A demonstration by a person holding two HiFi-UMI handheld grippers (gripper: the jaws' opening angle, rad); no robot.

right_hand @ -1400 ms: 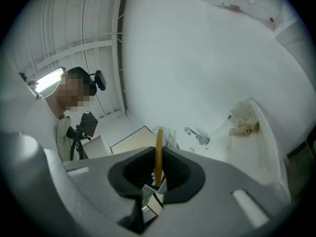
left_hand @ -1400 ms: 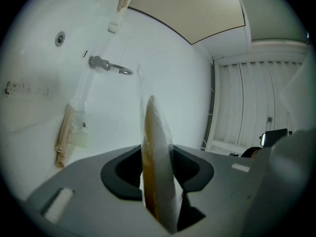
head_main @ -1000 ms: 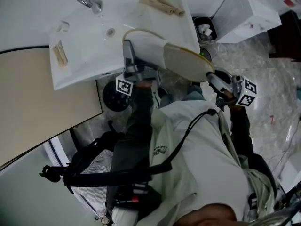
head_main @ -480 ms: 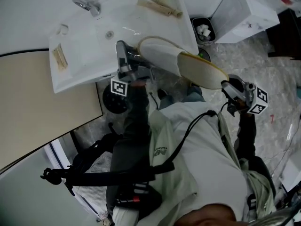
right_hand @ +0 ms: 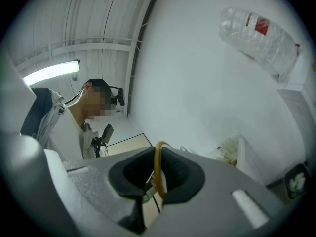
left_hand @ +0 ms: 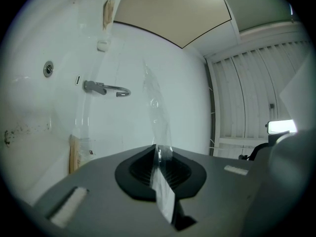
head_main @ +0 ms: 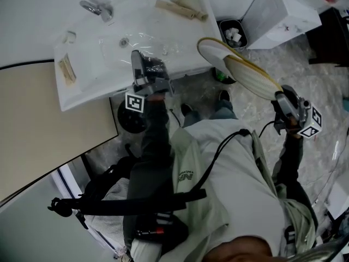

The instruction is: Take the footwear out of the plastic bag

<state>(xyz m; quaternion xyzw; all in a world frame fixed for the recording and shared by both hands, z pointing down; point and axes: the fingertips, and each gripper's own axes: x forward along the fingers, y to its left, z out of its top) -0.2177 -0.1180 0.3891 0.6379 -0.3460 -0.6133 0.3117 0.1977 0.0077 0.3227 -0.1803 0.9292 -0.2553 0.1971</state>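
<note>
A white slipper (head_main: 237, 67) with a yellow-edged sole hangs in the air to the right of the sink, clear of the bag. My right gripper (head_main: 286, 100) is shut on its rim; in the right gripper view the slipper's yellow edge (right_hand: 157, 164) runs between the pads of that gripper (right_hand: 156, 181). The clear plastic bag (head_main: 143, 42) lies slack over the white sink (head_main: 82, 86). My left gripper (head_main: 146, 76) is shut on a fold of it. In the left gripper view the bag's film (left_hand: 154, 107) rises out of the closed jaws of this gripper (left_hand: 160, 169).
A chrome faucet (head_main: 92, 8) and wrapped wooden items (head_main: 180, 7) sit on the sink top. A small waste bin (head_main: 232, 34) and a white cabinet (head_main: 283, 10) stand at the right on the marble floor. A dark bin (head_main: 131, 116) sits under the sink.
The right gripper has carried the slipper to the right, out of the bag and away from the sink. The left gripper has closed on the bag, which now lies empty over the basin.
</note>
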